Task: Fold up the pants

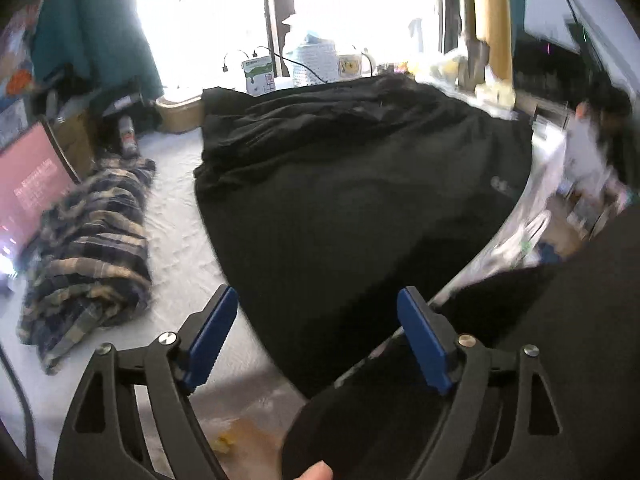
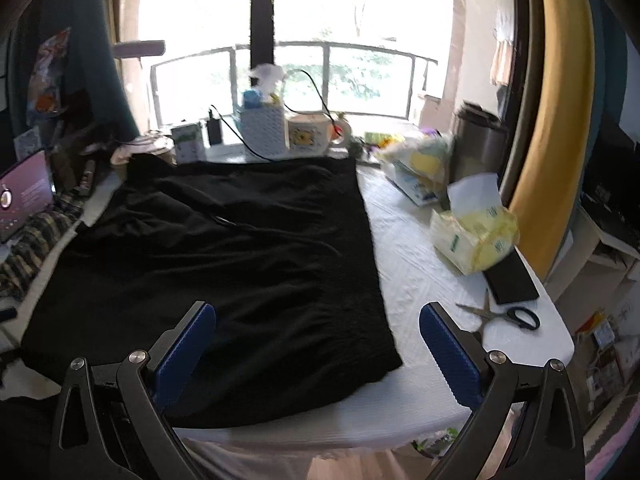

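Presently the black pants (image 2: pixel 224 264) lie spread flat on the white table (image 2: pixel 420 280), giving clear access to an edge for folding. Left gripper (image 1: pixel 316 336) and right gripper (image 2: pixel 316 356) hover above the near hem, jaws apart and empty.

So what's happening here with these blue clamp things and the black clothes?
A person is folding black pants spread on a white table, using a hand-held gripper in each hand. Right now both the left gripper and the right gripper hover over the near edge with jaws open, gripping nothing. A plaid garment lies alongside.
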Demonstrator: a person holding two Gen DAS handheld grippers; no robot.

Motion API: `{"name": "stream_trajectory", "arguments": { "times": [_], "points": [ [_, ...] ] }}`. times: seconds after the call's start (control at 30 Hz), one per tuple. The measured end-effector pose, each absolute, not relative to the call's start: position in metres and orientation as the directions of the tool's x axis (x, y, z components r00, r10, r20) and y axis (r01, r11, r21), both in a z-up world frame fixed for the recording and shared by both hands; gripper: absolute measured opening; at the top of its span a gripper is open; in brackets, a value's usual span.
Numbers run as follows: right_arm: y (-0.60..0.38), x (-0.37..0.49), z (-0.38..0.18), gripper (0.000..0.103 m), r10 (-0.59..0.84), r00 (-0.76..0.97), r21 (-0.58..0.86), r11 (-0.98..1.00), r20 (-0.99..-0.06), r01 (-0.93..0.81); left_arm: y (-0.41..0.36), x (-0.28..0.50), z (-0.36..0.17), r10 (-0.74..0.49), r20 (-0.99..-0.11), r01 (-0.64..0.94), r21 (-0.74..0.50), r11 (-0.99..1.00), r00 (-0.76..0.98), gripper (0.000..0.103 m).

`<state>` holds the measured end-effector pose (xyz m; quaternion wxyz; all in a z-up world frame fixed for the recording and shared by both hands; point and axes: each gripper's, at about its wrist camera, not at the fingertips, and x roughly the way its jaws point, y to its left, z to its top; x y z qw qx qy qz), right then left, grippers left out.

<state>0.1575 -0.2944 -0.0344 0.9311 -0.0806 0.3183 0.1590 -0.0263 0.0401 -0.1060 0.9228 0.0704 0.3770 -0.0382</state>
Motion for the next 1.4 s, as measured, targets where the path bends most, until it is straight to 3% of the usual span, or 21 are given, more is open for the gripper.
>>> {"name": "stream_trajectory", "arguments": {
  "times": [0.33, 0.6, 0.77, 0.93, 1.17, 1.2, 1.27, 1.3, 1.4],
  "points": [
    [-0.286, 0.158, -0.024, 0.102, 0.267, 0.75, -0.035, 0.932, -0.605, -0.36, 0.04, -0.049, -0.138, 0.128, -0.706, 0.113, 0.283, 0.952, 0.697, 0.082],
    [-0.278, 0.161, -0.027, 0.102, 0.276, 0.738, -0.036, 0.925, -0.616, -0.377, 0.027, -0.049, -0.148, 0.248, -0.611, 0.075, 0.453, 0.888, 0.752, 0.082],
    [-0.283, 0.162, -0.029, 0.102, 0.268, 0.74, -0.033, 0.931, -0.617, -0.364, 0.034, -0.05, -0.126, 0.182, -0.562, 0.053, 0.376, 0.925, 0.807, 0.082],
    [-0.292, 0.162, -0.03, 0.102, 0.264, 0.742, -0.018, 0.938, -0.616, -0.347, 0.034, -0.042, -0.131, 0.2, -0.57, 0.058, 0.401, 0.914, 0.797, 0.082],
    [-0.299, 0.164, -0.038, 0.102, 0.268, 0.732, 0.008, 0.941, -0.626, -0.338, 0.036, -0.032, -0.126, 0.123, -0.579, 0.057, 0.283, 0.957, 0.806, 0.081],
    [-0.299, 0.165, -0.039, 0.102, 0.27, 0.73, 0.01, 0.94, -0.628, -0.34, 0.038, -0.028, -0.125, 0.093, -0.585, 0.071, 0.251, 0.965, 0.806, 0.077],
    [-0.3, 0.165, -0.041, 0.102, 0.27, 0.728, 0.011, 0.941, -0.63, -0.339, 0.041, -0.021, -0.124, 0.021, -0.619, 0.113, 0.177, 0.978, 0.785, 0.036],
    [-0.302, 0.166, -0.043, 0.102, 0.268, 0.728, 0.013, 0.942, -0.631, -0.335, 0.042, -0.018, -0.124, -0.003, -0.63, 0.123, 0.146, 0.982, 0.776, 0.026],
    [-0.31, 0.166, -0.049, 0.102, 0.257, 0.73, 0.016, 0.947, -0.633, -0.32, 0.035, -0.017, -0.123, -0.026, -0.639, 0.154, 0.145, 0.977, 0.769, 0.013]
  ]
}}
